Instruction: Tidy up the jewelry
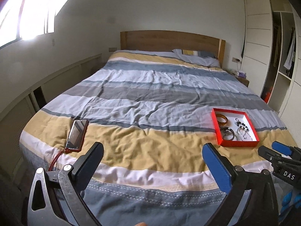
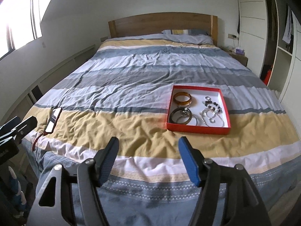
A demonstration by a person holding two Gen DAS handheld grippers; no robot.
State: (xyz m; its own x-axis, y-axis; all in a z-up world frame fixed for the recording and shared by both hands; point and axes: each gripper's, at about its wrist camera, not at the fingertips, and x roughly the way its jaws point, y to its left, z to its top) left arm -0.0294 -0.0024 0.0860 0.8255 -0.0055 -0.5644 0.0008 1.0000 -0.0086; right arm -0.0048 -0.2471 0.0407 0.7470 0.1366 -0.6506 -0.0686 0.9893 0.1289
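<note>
On the striped bed (image 2: 131, 86), we see a flat red box (image 2: 197, 129) holding shiny bangles (image 2: 182, 98) and bead chains (image 2: 211, 111); both our left tongs (image 1: 152, 156) and right tongs (image 2: 148, 150) gape, released.

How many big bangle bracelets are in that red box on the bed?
2 clear ones in the red box: an amber bangle at its far left, a dark bangle nearer on that side. A thin ring beside the dark one may be a third. The right side is a tangle of chains.

Rumpled matt cloth duvet (image 2: 131, 86), glossy amber bangle (image 2: 182, 98) in a red card box (image 2: 197, 129), wooden headboard (image 2: 161, 24).
</note>
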